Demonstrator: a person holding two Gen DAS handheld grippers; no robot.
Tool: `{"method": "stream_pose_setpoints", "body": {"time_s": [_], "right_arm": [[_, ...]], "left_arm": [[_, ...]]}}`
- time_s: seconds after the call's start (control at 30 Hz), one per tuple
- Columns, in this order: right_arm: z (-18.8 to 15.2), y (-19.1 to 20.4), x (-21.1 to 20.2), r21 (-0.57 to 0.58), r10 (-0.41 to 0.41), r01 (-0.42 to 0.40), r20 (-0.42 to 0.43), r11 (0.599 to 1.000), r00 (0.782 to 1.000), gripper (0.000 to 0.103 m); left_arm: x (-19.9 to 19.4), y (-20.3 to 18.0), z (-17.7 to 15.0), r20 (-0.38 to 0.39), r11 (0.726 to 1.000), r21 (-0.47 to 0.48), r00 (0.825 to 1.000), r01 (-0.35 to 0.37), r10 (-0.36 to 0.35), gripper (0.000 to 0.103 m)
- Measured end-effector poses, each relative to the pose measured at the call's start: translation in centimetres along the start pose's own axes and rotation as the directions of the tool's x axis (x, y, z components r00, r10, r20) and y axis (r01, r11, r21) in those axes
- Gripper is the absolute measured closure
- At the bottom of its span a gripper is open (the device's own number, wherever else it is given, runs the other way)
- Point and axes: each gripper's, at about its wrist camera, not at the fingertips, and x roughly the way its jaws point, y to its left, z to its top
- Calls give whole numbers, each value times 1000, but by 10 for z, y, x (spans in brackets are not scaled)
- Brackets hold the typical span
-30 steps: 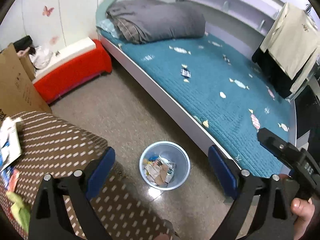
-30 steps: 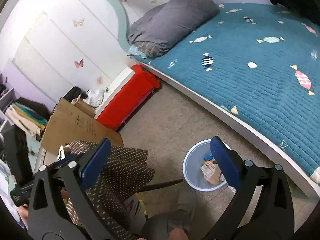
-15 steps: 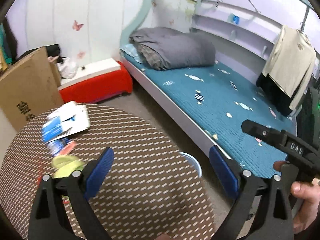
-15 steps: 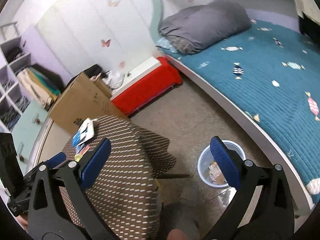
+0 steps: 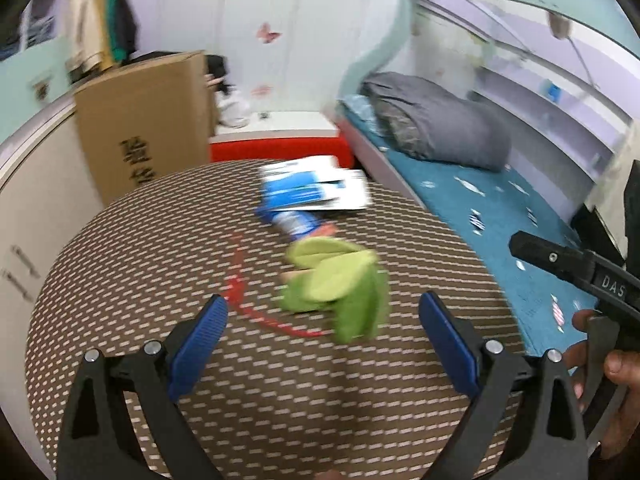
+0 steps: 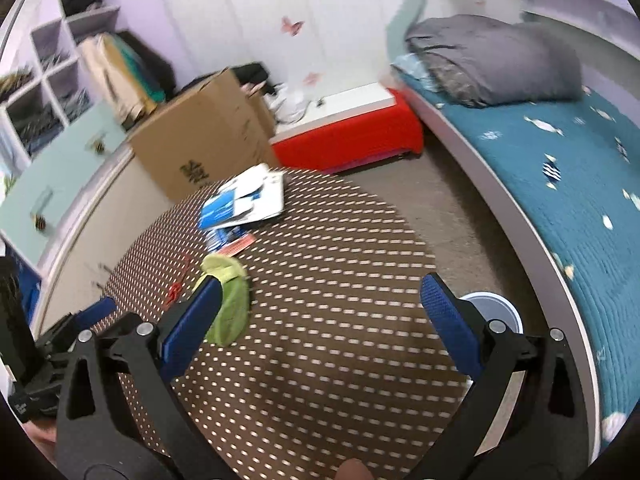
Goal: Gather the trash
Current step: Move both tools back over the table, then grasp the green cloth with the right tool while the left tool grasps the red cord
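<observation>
A round table with a brown dotted cloth (image 5: 120, 280) (image 6: 340, 280) carries the trash: a green peel-like scrap (image 5: 340, 280) (image 6: 228, 300), a thin red strip (image 5: 240, 280) (image 6: 174, 294), small blue and red wrappers (image 5: 300, 224) (image 6: 228, 238) and blue-white leaflets (image 5: 316, 188) (image 6: 248, 200). My left gripper (image 5: 324, 344) is open and empty, just short of the green scrap. My right gripper (image 6: 320, 320) is open and empty over the table's near part. A pale blue bin (image 6: 492, 308) stands on the floor to the right of the table.
A bed with a teal cover (image 6: 580, 184) and a grey duvet (image 5: 436, 128) runs along the right. A red bench (image 6: 348, 136) and a cardboard box (image 5: 144, 128) (image 6: 204, 136) stand behind the table. Shelves (image 6: 48, 80) line the left wall.
Both grippers have swung up and left from the floor bin to face the table top. The trash on the table now lies in front of the left gripper.
</observation>
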Motion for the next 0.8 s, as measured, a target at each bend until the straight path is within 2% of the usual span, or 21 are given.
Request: {"method": "stream_pose_setpoints", "body": {"time_s": [0.27, 0.5, 0.53, 0.57, 0.6, 0.63, 0.73, 0.8], "right_arm": [[-3, 51, 53, -110, 10, -19, -88, 994, 996, 6], [-8, 81, 99, -182, 9, -35, -143, 983, 990, 6], [-9, 85, 103, -196, 6, -35, -148, 980, 989, 9], [-11, 89, 107, -221, 0, -34, -153, 975, 988, 14], [-12, 92, 109, -238, -6, -32, -156, 971, 988, 32], [-14, 94, 111, -259, -20, -23, -163, 966, 986, 56], [-18, 97, 112, -287, -12, -39, -172, 957, 985, 77], [-18, 94, 105, -281, 3, -49, -163, 958, 987, 85]], "left_arm": [[-6, 65, -16, -13, 993, -92, 997, -70, 70, 9], [-3, 82, -20, -25, 989, -106, 994, -104, 102, 9], [-2, 84, -20, -26, 989, -106, 994, -108, 106, 9], [0, 84, -19, -29, 988, -106, 993, -113, 111, 9], [1, 84, -19, -31, 988, -105, 993, -116, 113, 9], [2, 85, -19, -34, 987, -104, 993, -119, 116, 9], [8, 85, -18, -43, 987, -99, 991, -128, 125, 9], [16, 83, -15, -54, 987, -90, 990, -131, 127, 9]]}}
